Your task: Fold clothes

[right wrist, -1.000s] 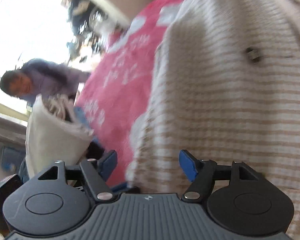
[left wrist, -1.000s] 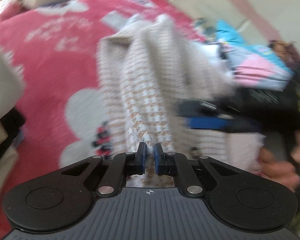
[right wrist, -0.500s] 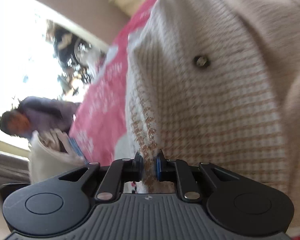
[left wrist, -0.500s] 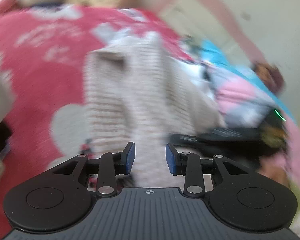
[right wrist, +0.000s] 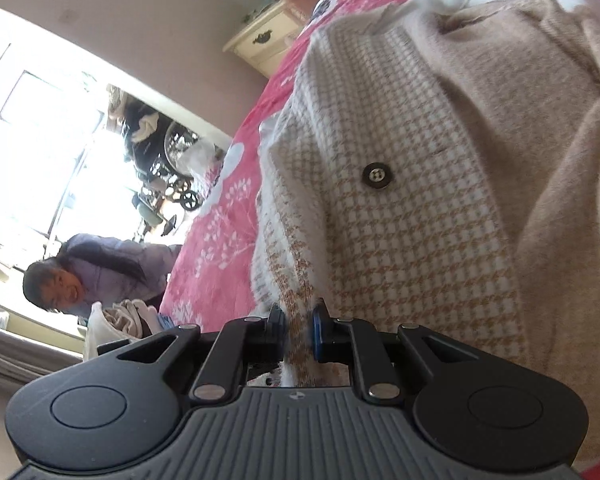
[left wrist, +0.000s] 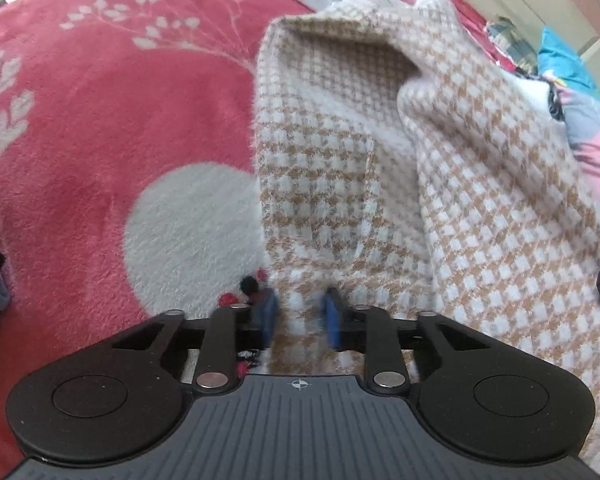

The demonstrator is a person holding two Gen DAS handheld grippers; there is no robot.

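One garment is being handled here: a beige-and-white houndstooth cardigan [left wrist: 452, 168], lying rumpled on a pink fleece blanket [left wrist: 112, 92] that covers the bed, with its near hem lifted off the blanket. One dark button [right wrist: 375, 176] shows on its front in the right wrist view, and a plain beige panel folds over its far side. The left gripper [left wrist: 299, 316] stands at the near hem with its two blue pads on either side of the cloth and a narrow gap between them; the blur there keeps me from telling whether they pinch it. The right gripper [right wrist: 298, 330] is clenched on a banded edge of the same cardigan, the fabric running up from between its pads. Beyond the blanket's far edge stands one cream nightstand [right wrist: 266, 42] against the wall. One person [right wrist: 96, 272] in a lilac jacket bends over a pale bundle [right wrist: 116, 320] near the bright window. More clothes [left wrist: 580, 80] are piled at the blanket's right edge.
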